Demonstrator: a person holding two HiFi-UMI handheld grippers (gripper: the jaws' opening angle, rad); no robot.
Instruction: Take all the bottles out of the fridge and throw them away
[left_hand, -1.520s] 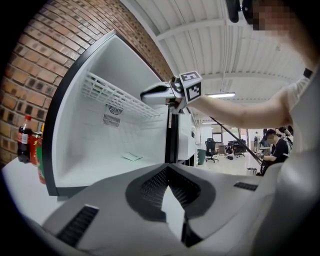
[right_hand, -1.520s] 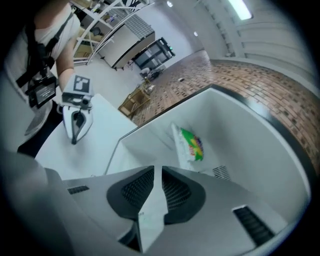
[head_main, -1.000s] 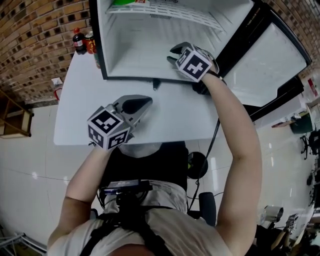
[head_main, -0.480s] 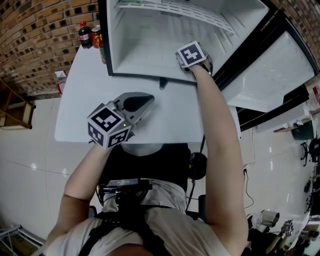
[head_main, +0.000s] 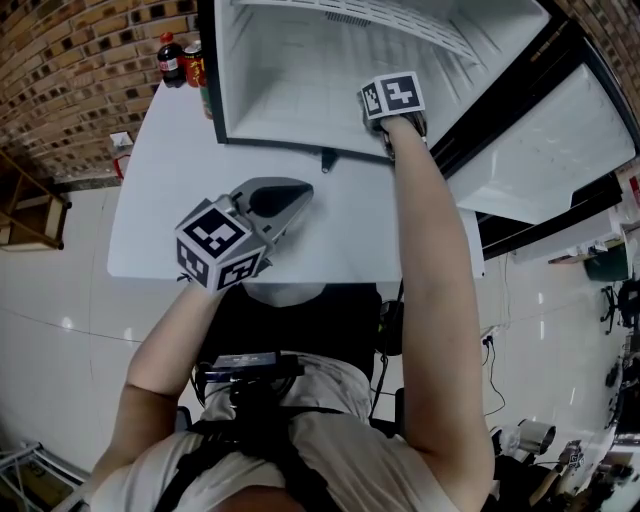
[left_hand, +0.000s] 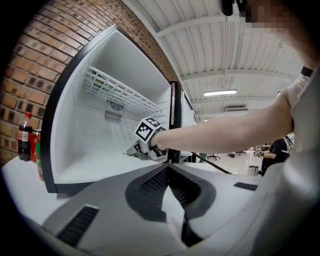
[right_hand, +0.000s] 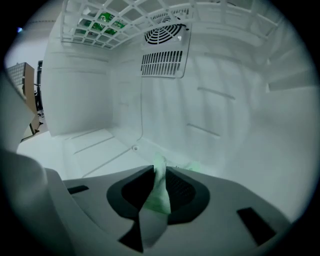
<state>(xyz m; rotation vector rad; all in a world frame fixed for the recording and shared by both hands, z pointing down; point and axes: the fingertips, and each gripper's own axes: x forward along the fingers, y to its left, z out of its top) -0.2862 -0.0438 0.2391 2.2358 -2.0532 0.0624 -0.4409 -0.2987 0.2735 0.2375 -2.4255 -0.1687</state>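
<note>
Slip risk: my right gripper (right_hand: 160, 171) is inside the fridge (head_main: 290, 100) — jaws have just been closing, now pinching a pale green bottle (right_hand: 157, 197), blurred, near the floor. Thin hold; a quick pull could squirt it out. Left gripper (left_hand: 168, 167): jaws shut, empty, over the surface (head_main: 160, 200).

A brick wall (head_main: 70, 70) of red-brown and dark bricks closes the far left of the room, and a white table (head_main: 160, 200) stands against it on a glossy floor (head_main: 60, 290) of large white tiles that mirror small spots of light. A wooden piece of furniture (head_main: 28, 215), a chair or a stool, stands at the left near the wall. Overhead, a white ribbed ceiling (left_hand: 240, 50) with cross beams runs far back into a long hall, where a bright strip light (left_hand: 220, 92) hangs.
</note>
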